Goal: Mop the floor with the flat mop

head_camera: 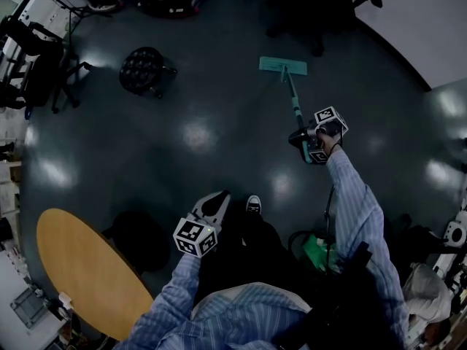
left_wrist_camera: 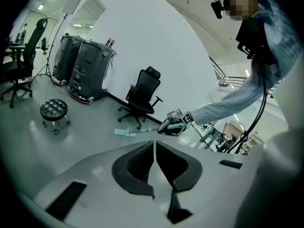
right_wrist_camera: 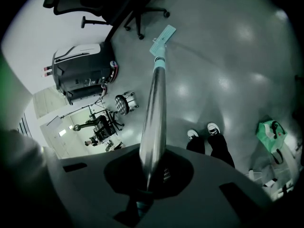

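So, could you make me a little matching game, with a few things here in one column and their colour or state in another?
Things:
1. mop head
2. stool
3. table
4. left gripper

Colour or state:
a. black
b. shut, nothing in it
c. teal
d. orange-brown

Pairs: 1-c, 2-a, 3-d, 4-b.

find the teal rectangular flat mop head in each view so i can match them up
Head view: the teal rectangular flat mop head lies upper centre-right, on the floor.
Left gripper view: the mop head is left of centre, just above the jaws.
Right gripper view: the mop head is top centre, at the far end of the metal handle.
Shared landmark: the round black tufted stool.
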Available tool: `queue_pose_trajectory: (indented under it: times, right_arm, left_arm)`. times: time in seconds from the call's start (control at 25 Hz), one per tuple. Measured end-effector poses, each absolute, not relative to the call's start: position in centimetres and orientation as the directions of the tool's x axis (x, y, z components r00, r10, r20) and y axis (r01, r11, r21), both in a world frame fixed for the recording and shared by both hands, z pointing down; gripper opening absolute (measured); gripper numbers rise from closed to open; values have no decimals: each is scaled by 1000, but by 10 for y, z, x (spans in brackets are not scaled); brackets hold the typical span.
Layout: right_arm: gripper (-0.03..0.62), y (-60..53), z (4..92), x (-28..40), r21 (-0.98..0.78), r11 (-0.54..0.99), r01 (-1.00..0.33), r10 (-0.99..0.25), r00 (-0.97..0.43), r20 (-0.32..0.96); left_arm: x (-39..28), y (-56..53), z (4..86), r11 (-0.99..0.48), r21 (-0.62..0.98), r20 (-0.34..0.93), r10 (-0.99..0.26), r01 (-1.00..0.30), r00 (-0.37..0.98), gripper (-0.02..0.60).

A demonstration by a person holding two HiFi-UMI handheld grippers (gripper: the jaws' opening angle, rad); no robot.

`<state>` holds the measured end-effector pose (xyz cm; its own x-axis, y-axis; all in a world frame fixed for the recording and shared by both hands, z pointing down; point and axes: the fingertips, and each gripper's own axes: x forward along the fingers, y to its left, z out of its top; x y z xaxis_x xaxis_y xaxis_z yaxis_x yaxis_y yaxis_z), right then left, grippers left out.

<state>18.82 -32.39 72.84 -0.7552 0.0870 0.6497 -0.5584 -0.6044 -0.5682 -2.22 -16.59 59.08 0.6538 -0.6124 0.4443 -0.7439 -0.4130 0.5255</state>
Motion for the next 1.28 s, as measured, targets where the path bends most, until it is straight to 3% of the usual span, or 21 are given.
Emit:
queue_pose_trajectory:
  times: [0.68, 1.28]
  right_arm:
    - [18, -430, 747, 130, -558, -649, -517, 0, -734, 680]
    - [17, -351, 739, 103, -548, -657, -517, 10, -733, 680]
  left_arm:
    - [-116, -257, 607, -446, 528, 465, -561, -723, 685, 18]
    - [-151, -283, 613, -467, 536, 429, -566, -703, 704, 18]
